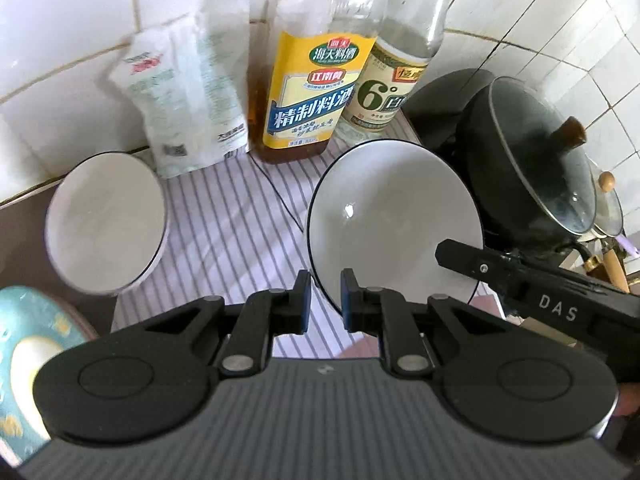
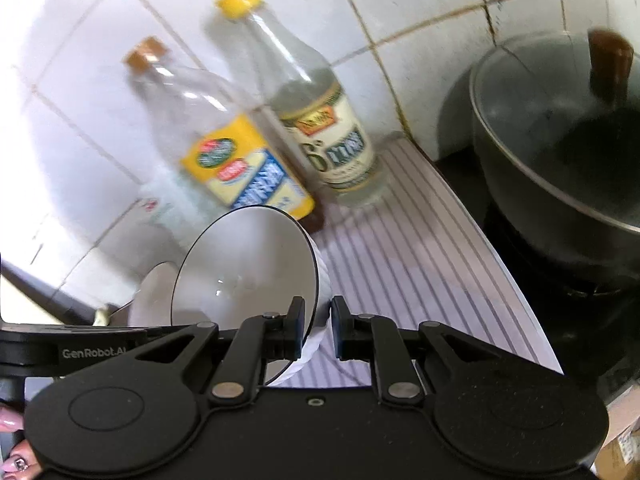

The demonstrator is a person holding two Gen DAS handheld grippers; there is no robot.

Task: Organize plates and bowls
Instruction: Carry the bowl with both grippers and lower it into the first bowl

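On the yellow-labelled bottle (image 1: 304, 92): "海天料酒" in a green oval, "江南" on a red badge, and large white "精制料酒" on a blue band. On the clear bottle (image 1: 396, 76) beside it: a large "6°" followed by "白". On the right gripper (image 1: 560, 312): "DAS" in the left wrist view. On the left gripper (image 2: 72, 350): "GenRobot.AI" in the right wrist view

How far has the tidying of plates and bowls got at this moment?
Done: nothing looks stacked yet. In hand: the left gripper and right gripper are each shut on the rim of one white bowl, tilted over the striped mat. Left: a second white bowl and a teal plate lie apart, ungrouped.
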